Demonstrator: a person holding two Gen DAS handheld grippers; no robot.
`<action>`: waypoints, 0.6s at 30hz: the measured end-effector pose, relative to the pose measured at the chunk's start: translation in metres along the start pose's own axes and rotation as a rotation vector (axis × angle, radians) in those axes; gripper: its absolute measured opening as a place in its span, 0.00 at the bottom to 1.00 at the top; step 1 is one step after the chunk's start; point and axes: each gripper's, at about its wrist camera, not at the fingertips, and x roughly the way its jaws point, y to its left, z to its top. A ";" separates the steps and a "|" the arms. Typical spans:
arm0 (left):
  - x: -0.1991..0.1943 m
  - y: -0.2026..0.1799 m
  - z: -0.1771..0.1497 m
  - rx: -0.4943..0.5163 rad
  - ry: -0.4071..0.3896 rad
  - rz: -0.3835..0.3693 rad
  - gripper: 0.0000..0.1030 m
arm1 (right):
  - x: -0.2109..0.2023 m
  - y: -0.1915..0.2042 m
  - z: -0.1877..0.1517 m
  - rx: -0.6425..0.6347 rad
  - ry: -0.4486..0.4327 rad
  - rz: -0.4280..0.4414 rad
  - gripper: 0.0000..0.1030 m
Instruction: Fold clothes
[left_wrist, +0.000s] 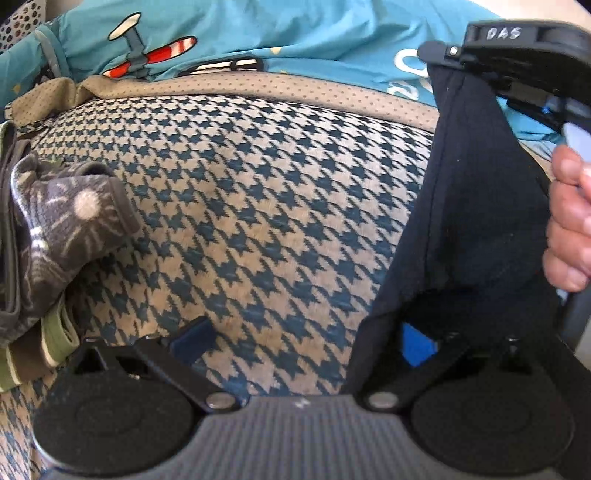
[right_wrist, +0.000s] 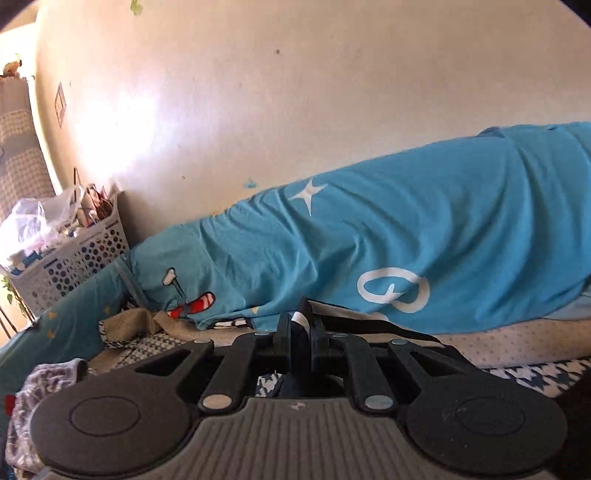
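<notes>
A black garment (left_wrist: 472, 206) hangs at the right of the left wrist view, above the houndstooth bed cover (left_wrist: 240, 206). Its top edge is pinched in my right gripper (left_wrist: 448, 51), which a hand (left_wrist: 570, 221) holds. From the right wrist camera, that gripper (right_wrist: 301, 332) is shut on the black cloth (right_wrist: 369, 326), and a white tag shows between the fingers. My left gripper (left_wrist: 304, 336) stands wide open low over the cover. The garment's lower part drapes over its right finger (left_wrist: 417, 345); the left finger (left_wrist: 192, 336) is bare.
A heap of grey patterned and green clothes (left_wrist: 66, 229) lies at the left. Blue bedding with a plane print (left_wrist: 258, 33) (right_wrist: 406, 240) runs along the wall behind. A perforated laundry basket (right_wrist: 74, 258) stands at the far left.
</notes>
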 end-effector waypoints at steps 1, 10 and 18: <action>0.001 0.002 0.001 -0.010 -0.002 0.005 1.00 | 0.006 0.000 0.000 -0.002 0.006 -0.003 0.10; 0.010 0.010 0.003 -0.027 0.005 0.096 1.00 | 0.029 -0.007 -0.013 0.003 0.061 -0.037 0.19; 0.014 0.015 0.004 -0.054 -0.002 0.107 1.00 | 0.001 -0.003 -0.002 -0.013 0.025 -0.037 0.45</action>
